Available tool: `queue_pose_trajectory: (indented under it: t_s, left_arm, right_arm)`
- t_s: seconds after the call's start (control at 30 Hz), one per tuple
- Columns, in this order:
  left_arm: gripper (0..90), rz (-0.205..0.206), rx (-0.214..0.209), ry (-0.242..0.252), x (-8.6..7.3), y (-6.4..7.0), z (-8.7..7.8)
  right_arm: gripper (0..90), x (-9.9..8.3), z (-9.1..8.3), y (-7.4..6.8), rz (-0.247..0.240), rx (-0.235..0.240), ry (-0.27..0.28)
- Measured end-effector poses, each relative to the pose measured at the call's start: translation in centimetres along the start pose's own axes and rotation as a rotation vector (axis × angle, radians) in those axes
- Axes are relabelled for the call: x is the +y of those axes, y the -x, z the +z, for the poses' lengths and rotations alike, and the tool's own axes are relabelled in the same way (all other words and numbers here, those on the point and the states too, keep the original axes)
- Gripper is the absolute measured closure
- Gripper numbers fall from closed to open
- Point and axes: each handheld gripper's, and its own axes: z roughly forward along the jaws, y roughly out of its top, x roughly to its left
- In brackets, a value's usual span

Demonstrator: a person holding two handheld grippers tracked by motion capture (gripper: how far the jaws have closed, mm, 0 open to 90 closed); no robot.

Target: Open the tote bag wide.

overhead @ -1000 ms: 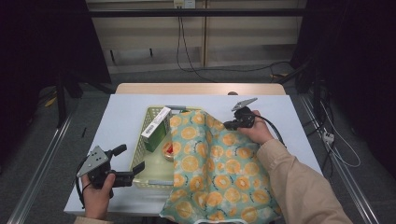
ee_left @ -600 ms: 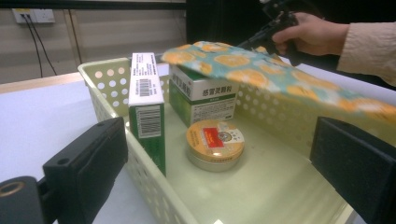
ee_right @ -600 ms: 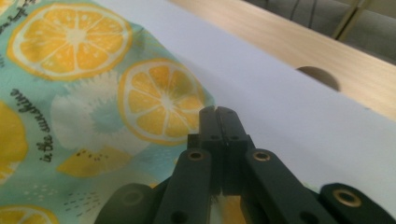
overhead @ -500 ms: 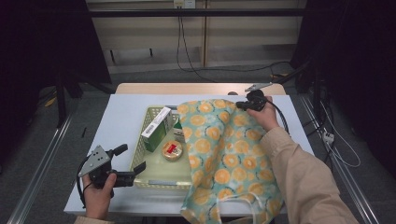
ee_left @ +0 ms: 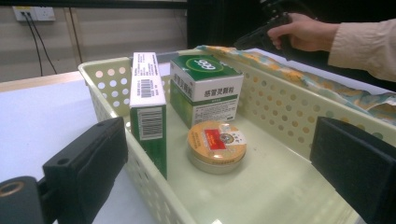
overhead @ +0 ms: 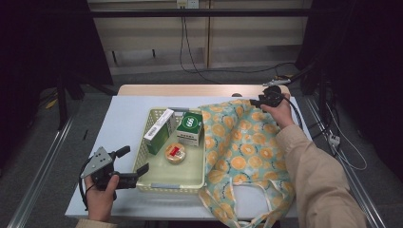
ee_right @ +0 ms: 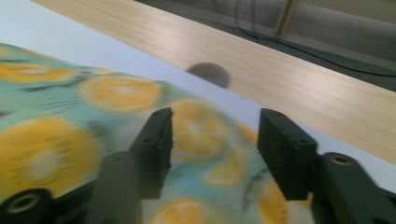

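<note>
Already the orange-print cloth bag (overhead: 242, 156) lay clear of the basket (overhead: 142, 161), spread on the table's right half, long axis running from the far corner toward the person, handles at the near edge. Right gripper (ee_right: 212, 140) stood parted over its far corner, gripping nothing; left gripper (overhead: 127, 164) waited wide. Straightening remained, I'd judge.

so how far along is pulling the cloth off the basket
Mostly done: the cloth lies to the right of the basket, so both boxes and the tin show. The right hand-held gripper is open over the cloth's far corner. The left hand-held gripper is open at the basket's near corner. Left: clearing the cloth away.
</note>
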Motion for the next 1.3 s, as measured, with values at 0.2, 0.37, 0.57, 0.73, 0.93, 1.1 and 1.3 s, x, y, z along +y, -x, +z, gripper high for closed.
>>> queue_pose_trajectory:
  t_s: [0.2,0.37,0.57,0.73,0.93,1.1,1.3]
  left_arm:
    - [4.3,-0.009,-0.005,0.005,-0.1,-0.1,0.0]
    - [4.2,-0.01,-0.008,0.017,0.0,-0.1,-0.2]
    - [4.2,-0.01,-0.015,0.009,-0.1,0.2,-0.2]
    - [4.2,-0.007,-0.004,0.016,0.0,0.4,-0.6]
    - [4.2,-0.004,0.003,0.015,0.1,0.6,-0.8]
    - [4.2,0.006,-0.001,0.004,-0.3,0.8,-1.1]
    - [4.2,0.0,0.009,0.017,-0.3,1.1,-1.8]
  right_arm:
    - [33.2,-2.3,-4.5,-5.4,-0.089,0.147,0.01]
    - [28.5,-4.2,-6.8,-9.0,-0.14,0.219,-0.002]
    - [26.1,-7.0,-9.8,-13.6,-0.204,0.304,-0.033]
    - [28.3,-9.2,-12.0,-17.1,-0.26,0.38,-0.04]
    - [32.5,-10.8,-12.1,-19.8,-0.32,0.458,-0.073]
    - [34.8,-11.0,-12.1,-21.9,-0.365,0.542,-0.066]
    - [34.2,-11.6,-10.5,-23.9,-0.436,0.56,-0.114]
